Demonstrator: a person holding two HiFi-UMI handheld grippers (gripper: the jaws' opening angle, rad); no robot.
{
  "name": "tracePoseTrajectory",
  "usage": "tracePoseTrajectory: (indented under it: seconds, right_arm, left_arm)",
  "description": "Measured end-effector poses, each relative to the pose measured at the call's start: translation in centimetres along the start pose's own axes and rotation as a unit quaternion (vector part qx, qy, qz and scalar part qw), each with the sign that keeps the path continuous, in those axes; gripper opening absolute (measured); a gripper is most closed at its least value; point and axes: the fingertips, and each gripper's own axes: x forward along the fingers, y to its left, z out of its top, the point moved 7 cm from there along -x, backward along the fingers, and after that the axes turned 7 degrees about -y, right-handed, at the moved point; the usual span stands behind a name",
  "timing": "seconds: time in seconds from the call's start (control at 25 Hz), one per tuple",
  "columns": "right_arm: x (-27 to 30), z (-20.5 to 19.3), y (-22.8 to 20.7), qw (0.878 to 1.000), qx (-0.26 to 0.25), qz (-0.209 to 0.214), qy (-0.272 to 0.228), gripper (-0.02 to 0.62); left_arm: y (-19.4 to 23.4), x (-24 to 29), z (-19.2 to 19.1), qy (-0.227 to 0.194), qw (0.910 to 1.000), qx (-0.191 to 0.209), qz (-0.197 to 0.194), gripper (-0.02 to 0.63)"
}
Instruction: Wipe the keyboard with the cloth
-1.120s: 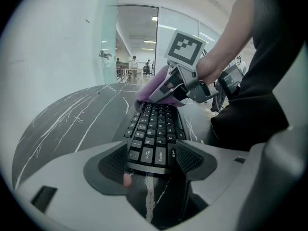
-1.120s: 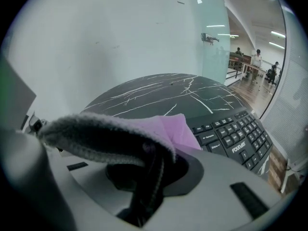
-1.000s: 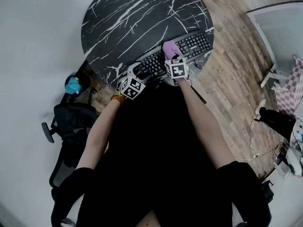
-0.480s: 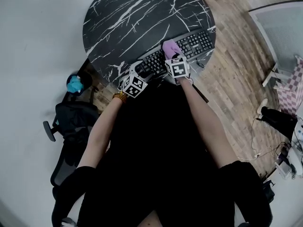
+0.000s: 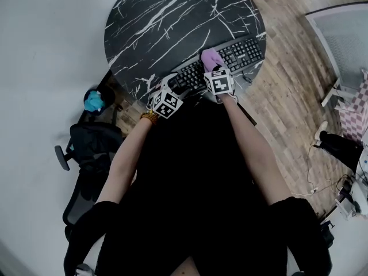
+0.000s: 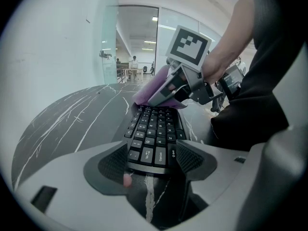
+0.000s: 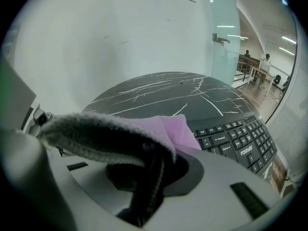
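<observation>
Head view: the keyboard [image 5: 241, 50] lies at the near right edge of the round black marble bench [image 5: 167, 22], with the left hand-held gripper [image 5: 167, 88] at its left end and the right hand-held gripper [image 5: 212, 65] pressing the purple cloth [image 5: 211, 56] on the middle keys. Left gripper view: jaws clamped on the keyboard's end. Right gripper view: jaws pinched on the cloth, which drapes onto the keys

We see a black keyboard [image 5: 246, 50] lying flat near the edge of the round black tabletop [image 5: 167, 16] with white veins. A soft purple cloth [image 5: 210, 58], bunched up, rests on its keys near the middle.
</observation>
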Motion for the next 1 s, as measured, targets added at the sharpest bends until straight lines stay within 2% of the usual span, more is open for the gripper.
tracePoseTrajectory:
  seconds: [0.32,0.64,0.76,1.0]
  right_arm:
    - [-0.2,0.2,0.4,1.0,-0.015,0.002,-0.001,0.081]
    - [0.0,-0.2,3.8,0.998,-0.053,0.041,0.014,0.081]
    - [0.2,-0.3,5.0,0.993,-0.096,0.06,0.022,0.081]
    - [0.4,-0.4,7.3,0.985,-0.132,0.106,0.029,0.081]
  left_arm:
    - [-0.1,0.1,0.0,-0.003,1.0,0.0,-0.001,0.302]
    - [0.1,-0.1,0.0,-0.001,1.0,0.0,-0.001,0.302]
    - [0.1,-0.1,-0.1,-0.001,1.0,-0.001,-0.001,0.302]
    - [0.1,-0.1,0.1,-0.004,1.0,0.0,-0.001,0.302]
